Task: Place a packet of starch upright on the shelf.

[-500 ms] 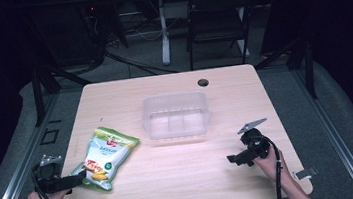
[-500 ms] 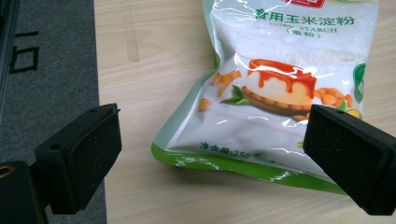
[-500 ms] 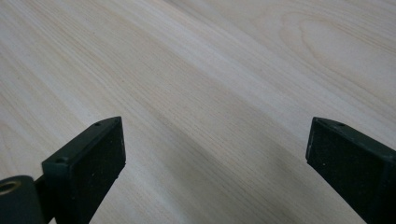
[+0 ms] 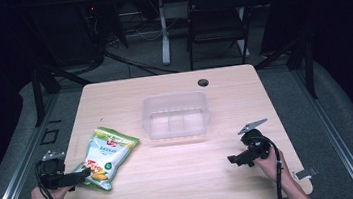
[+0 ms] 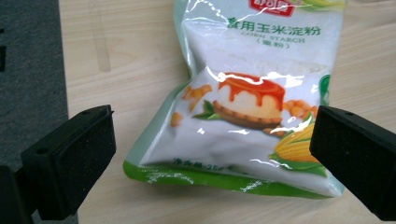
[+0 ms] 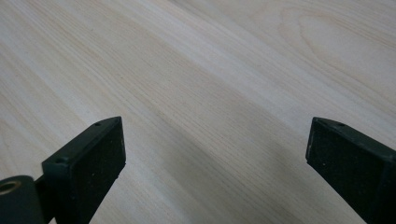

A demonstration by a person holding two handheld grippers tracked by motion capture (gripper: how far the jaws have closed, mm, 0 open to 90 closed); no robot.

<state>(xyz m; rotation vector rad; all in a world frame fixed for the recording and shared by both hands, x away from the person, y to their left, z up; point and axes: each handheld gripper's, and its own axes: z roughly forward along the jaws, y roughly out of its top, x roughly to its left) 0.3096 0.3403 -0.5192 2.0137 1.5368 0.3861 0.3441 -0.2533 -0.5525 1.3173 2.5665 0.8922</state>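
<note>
high view sits above the person's side of the table, facing fwd and down, far enough to take in the whole top w/ the clear bin mid-table. left gripper view rides low and close, looking along its jaws at the corn starch bag, which the high view also has, left of and nearer than the bin. right gripper view looks close and steeply down at bare table wood, right of and nearer than the bin, shared w/ the high view.

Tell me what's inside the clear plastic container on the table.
The clear container looks empty: through its walls only pale dividers, splitting the bottom into compartments, and the wooden table beneath show. Its near wall is frosted, so a small flat item there cannot be ruled out.
</note>
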